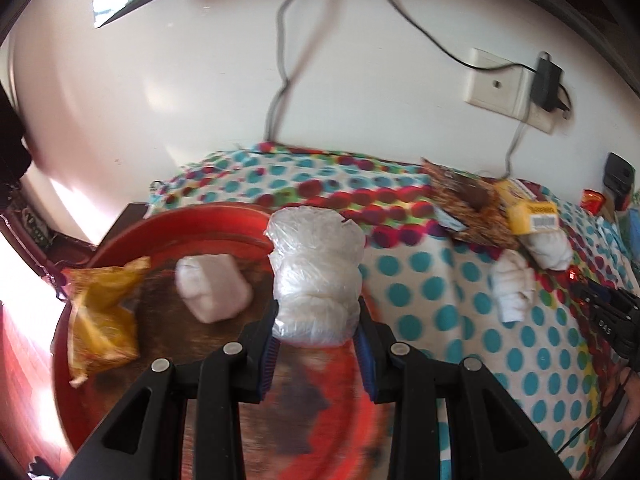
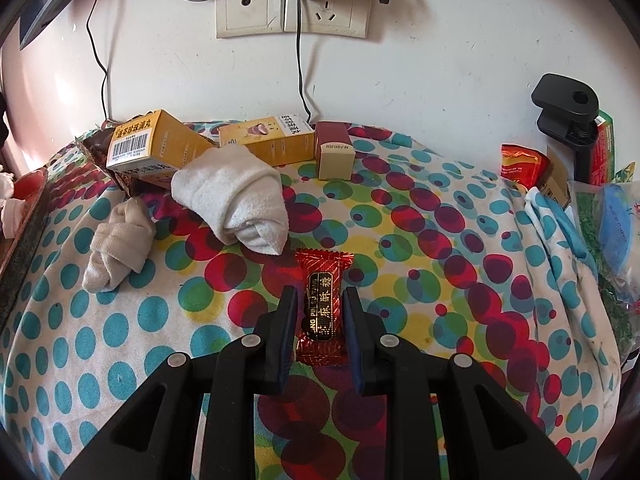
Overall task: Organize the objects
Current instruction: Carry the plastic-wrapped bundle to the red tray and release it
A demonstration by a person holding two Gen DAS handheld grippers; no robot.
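- The step in hand, as I judge it, is gathering loose items from the dotted cloth (image 2: 120,320) into the red tray (image 1: 224,220), so the tray serves as the landmark here.
- The left gripper (image 1: 316,332) holds a white bundle wrapped in clear plastic (image 1: 316,272) above the tray's near half, the bundle standing upright between the pads.
- Its jaws are closed about halfway, clenched on the lower part of the bundle; both pads press the plastic.
- To do this well, lower the bundle to a bare patch of tray beside the white block (image 1: 212,288) and clear of the yellow packet (image 1: 102,316) before letting go, since a tall soft bundle may topple or roll over the rim.
- The right gripper (image 2: 318,320) sits well to the right of the tray, over the cloth, straddling a red candy wrapper (image 2: 322,312).
- Its jaws are narrowly parted with the wrapper between them; I cannot tell whether the pads already pinch it or only flank it.
- For a sound grasp, close on the wrapper's thick middle, not its crimped ends, and lift straight up.
- Two rolled white socks (image 2: 236,196) and several boxes (image 2: 152,144) lie on the cloth between the candy and the tray, awaiting their turn.
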